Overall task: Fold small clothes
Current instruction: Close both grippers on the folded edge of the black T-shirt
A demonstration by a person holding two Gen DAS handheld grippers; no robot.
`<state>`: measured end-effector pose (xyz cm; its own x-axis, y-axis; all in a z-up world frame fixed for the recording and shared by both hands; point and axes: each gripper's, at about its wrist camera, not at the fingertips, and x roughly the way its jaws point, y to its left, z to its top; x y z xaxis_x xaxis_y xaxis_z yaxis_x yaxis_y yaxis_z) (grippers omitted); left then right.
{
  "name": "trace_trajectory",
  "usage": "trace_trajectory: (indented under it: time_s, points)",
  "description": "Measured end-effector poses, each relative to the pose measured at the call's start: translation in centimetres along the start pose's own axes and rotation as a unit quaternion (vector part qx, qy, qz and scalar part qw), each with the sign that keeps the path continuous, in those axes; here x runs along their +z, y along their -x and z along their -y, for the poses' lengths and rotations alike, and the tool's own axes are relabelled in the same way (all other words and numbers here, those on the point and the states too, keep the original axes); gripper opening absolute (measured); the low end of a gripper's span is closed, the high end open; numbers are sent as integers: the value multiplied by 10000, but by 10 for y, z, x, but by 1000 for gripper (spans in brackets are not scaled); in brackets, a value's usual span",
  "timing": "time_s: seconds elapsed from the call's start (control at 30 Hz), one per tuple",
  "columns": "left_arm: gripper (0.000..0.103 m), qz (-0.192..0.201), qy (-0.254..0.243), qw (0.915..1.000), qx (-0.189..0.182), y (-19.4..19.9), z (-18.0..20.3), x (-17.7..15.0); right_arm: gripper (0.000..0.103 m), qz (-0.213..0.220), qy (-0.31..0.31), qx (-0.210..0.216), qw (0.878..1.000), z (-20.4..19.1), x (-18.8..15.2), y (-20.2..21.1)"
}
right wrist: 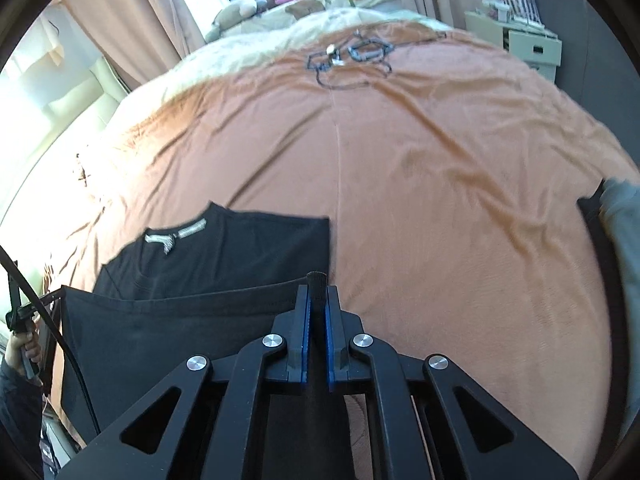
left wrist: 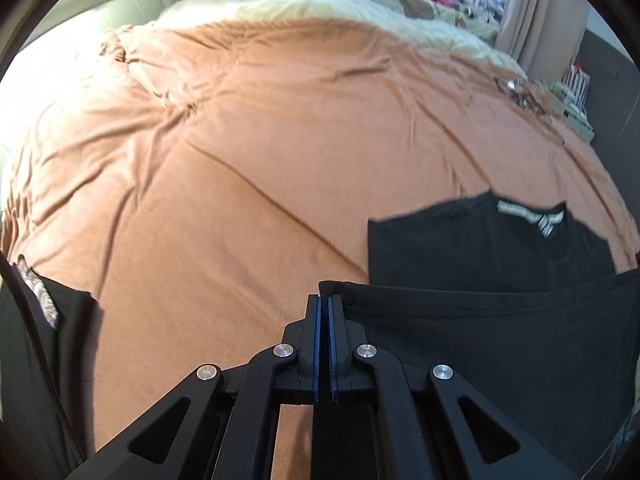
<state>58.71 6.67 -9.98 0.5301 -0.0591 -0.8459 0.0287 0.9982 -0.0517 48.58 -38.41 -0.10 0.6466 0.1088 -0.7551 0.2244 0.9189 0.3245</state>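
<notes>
Item: black T-shirt [left wrist: 480, 248], lying on the orange bedspread [left wrist: 240, 160] of the bed, collar label facing up, its near hem lifted off the cover. My left gripper [left wrist: 324, 300] has its jaws pinched onto one corner of that hem; my right gripper [right wrist: 317, 290] has its jaws clamped on the opposite corner, a tuft of fabric poking out between the blue pads. The hem hangs stretched between the two. Elsewhere on the bedspread: a tangle of dark cord [right wrist: 348, 58], far side.
</notes>
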Motion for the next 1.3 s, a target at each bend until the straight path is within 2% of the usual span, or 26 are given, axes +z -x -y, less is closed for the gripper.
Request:
trace_trajectory:
  time_s: [0.3,0.57,0.8,1.07,1.2,1.3]
  points:
    - [3,609,86,9981,51,43,8,36,2,450,-35,-123,9989,-6,11,41]
    - [3,770,87,9965,321,42,18,69,2,638,37,-301,9975,-20,35,34]
    - [3,419,36,9975,562,-3,22,82,2,322,95,-494,9982,-21,48,-18]
    - [3,-97,-201,9961,851,-71,27,75,2,-150,27,-653,9978,-11,58,-80]
    - [3,-215,-261,9948,961,-87,30,71,2,-202,-4,-749,9970,-5,67,-95]
    - [3,-165,-260,9944,1008,-88,30,73,2,-53,11,-807,9967,-12,71,-96]
